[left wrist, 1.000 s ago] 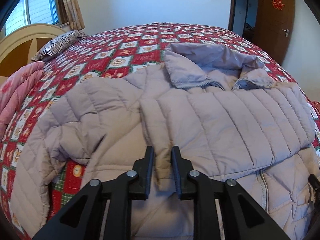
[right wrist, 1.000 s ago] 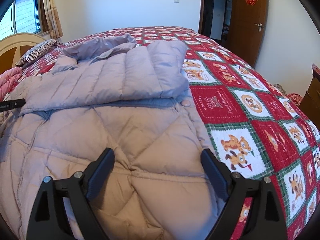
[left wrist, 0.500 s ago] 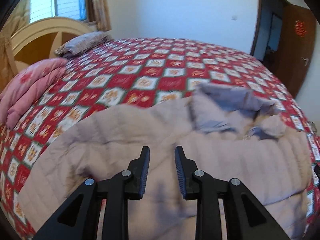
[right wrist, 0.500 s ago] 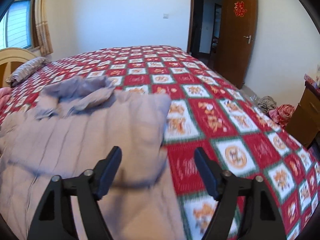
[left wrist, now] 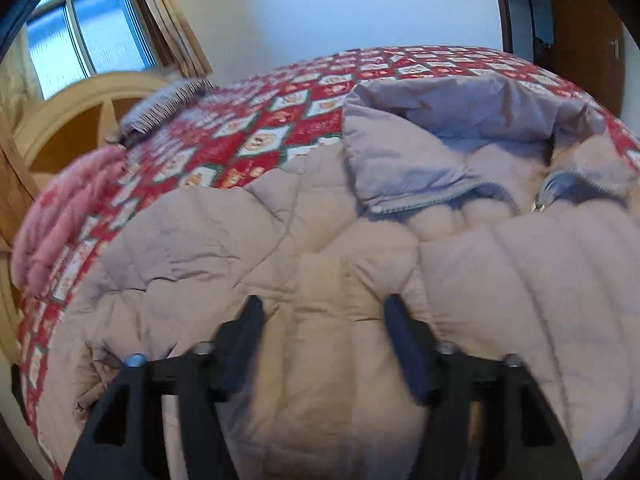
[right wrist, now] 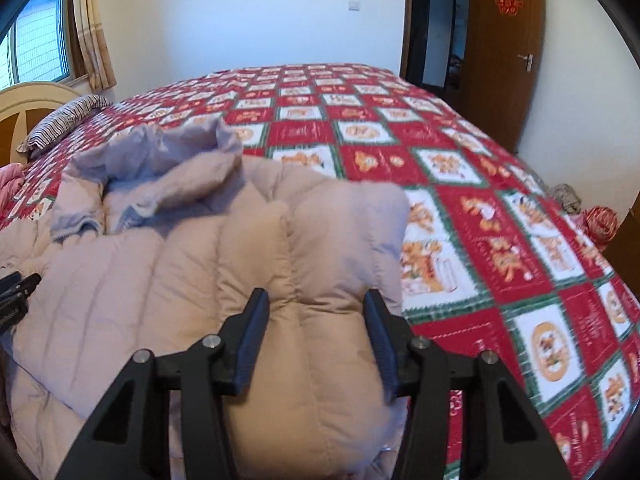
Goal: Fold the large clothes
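Left wrist view: the left tongs are spread, fingers apart with a puffed band of the quilted jacket bulging between them; whether the pads press the fabric cannot be told, as the frame is blurred. The jacket, pale mauve-beige, lies across the near part of the bed, filling most of the frame. Its hood lies at the far right, the lining facing up, with a zip edge running along its near border. The red patterned bedspread shows beyond the jacket at far left. A striped pillow rests at the far left by the cream headboard, and a pink blanket is bunched at the left edge. A window with a curtain stands behind the headboard.

Right wrist view: the right tongs are likewise spread, straddling a thick folded roll of the jacket; the padding swells up between the fingers and touches both inner faces. The jacket occupies the near left of the bed, with the hood crumpled at its far end. To the right the bedspread is bare. The tip of the left tongs enters at the left edge, over the jacket. A wooden door stands open at far right, and the pillow lies far left.
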{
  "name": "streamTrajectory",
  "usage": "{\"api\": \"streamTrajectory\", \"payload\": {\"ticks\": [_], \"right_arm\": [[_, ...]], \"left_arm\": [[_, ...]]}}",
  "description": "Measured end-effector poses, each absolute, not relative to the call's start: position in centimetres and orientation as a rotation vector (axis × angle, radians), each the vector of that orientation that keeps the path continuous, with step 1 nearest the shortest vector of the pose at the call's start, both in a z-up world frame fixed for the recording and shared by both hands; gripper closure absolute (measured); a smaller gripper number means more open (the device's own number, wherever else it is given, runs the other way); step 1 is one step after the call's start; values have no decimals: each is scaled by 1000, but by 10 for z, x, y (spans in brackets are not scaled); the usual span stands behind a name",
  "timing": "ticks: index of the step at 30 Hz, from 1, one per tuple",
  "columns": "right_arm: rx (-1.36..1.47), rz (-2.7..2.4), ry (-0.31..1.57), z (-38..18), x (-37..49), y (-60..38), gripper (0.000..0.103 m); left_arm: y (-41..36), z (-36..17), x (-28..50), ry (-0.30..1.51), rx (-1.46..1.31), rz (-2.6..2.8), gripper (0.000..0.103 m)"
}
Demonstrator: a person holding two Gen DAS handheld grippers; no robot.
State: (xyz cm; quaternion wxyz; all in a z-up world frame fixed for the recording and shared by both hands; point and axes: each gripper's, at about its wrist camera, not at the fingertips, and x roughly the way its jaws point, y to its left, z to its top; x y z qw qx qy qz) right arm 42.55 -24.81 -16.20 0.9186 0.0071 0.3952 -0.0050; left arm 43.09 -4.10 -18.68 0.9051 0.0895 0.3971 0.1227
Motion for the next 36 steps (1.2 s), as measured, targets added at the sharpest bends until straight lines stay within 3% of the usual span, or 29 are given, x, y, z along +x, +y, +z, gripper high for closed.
{"api": "streamTrajectory", "payload": {"ticks": [9, 14, 17, 20, 27, 36], "right_arm": [[-11, -2, 860, -182, 433, -242, 50], [-28, -40, 844, -161, 421, -240, 50], [47, -30, 782, -137, 399, -235, 35], [15, 26, 763, -127, 389, -210, 34], [-50, 98, 883, -171, 401, -170, 34], [-105, 67, 878, -187, 399, -164, 32]], "left_arm": [[-27, -193, 426, 815, 100, 248, 28], [-22, -194, 427, 820, 50, 236, 24], [-23, -194, 427, 821, 44, 238, 23], [-21, -194, 427, 820, 35, 233, 23], [-15, -194, 426, 824, -3, 223, 20], [-14, -196, 427, 827, -10, 222, 18]]}}
